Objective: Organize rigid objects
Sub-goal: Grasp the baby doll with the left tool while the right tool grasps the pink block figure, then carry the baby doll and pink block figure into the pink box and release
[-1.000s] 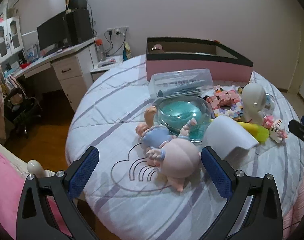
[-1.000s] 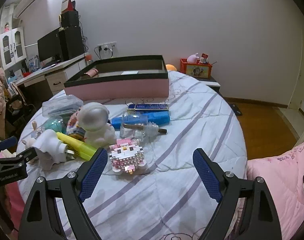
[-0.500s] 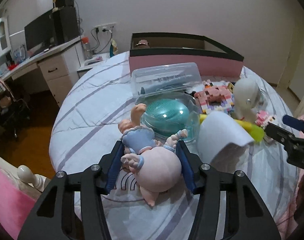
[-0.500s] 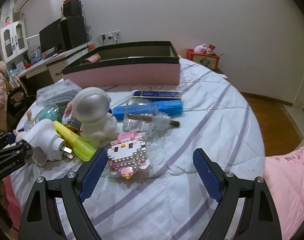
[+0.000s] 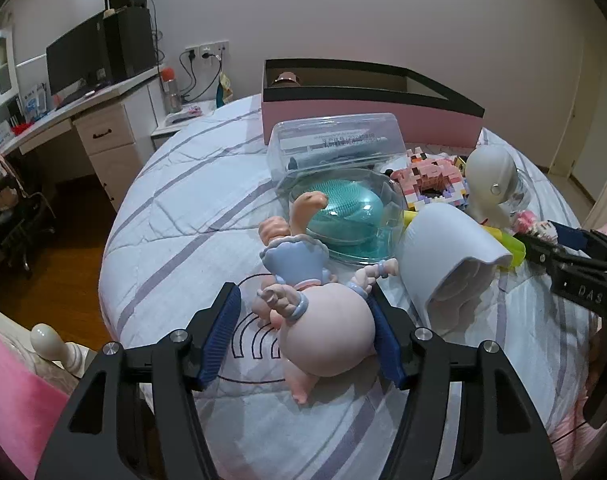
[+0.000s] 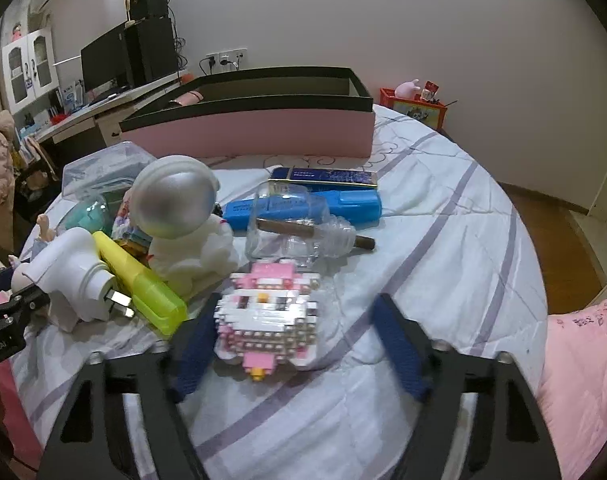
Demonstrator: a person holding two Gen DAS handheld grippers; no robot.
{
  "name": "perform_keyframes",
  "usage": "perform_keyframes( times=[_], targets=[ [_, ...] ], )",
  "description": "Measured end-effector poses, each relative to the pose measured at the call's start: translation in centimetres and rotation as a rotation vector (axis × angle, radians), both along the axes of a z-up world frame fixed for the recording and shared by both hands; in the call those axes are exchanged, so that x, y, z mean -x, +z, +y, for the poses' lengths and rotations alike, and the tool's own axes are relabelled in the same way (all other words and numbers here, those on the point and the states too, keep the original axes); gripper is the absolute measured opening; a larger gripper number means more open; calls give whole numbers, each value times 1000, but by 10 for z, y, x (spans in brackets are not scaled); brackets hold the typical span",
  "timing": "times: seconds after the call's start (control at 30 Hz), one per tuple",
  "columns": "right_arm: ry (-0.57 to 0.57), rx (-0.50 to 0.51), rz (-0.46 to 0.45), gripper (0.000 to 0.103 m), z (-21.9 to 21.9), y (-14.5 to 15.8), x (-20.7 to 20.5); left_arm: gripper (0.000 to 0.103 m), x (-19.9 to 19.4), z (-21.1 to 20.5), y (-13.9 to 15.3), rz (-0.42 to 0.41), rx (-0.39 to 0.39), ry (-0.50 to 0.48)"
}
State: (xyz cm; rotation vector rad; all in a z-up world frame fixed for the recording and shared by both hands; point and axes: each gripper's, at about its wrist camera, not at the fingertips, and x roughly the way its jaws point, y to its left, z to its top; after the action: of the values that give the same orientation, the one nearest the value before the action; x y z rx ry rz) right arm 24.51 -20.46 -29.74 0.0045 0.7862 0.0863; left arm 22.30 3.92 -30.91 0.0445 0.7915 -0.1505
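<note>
Both grippers part-closed: L (image 5: 303,336) straddles doll (image 5: 323,320) (gap left side), R (image 6: 299,344) closing round block cat (image 6: 271,316).

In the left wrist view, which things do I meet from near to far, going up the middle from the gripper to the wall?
Left gripper → doll with the pink head → teal brush under a clear dome → clear plastic case → pink box with a black rim.
</note>
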Motion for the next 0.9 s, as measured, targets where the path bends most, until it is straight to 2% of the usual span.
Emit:
perform_keyframes(
  times=[0.03, 0.07, 0.1, 0.2, 0.43, 0.9],
  targets=[
    [1, 0, 1, 58, -1, 0, 0, 61, 1, 1, 0, -5, 8, -4],
    [3, 3, 2, 54, -1, 1, 0, 55, 0, 0, 0, -3, 17, -11],
    [4, 8, 0, 44, -1, 1, 0, 55, 1, 0, 0, -5, 18, -17],
    [10, 1, -4, 44, -3, 2, 1, 55, 3, -4, 1, -15, -5, -17],
    [16, -16, -35, 44, -3, 11, 12, 55, 8, -2, 8, -16, 3, -17],
    [49, -80, -101, 44, 0, 39, 29, 55, 25, -4, 38, -85, 18, -30]
  ],
)
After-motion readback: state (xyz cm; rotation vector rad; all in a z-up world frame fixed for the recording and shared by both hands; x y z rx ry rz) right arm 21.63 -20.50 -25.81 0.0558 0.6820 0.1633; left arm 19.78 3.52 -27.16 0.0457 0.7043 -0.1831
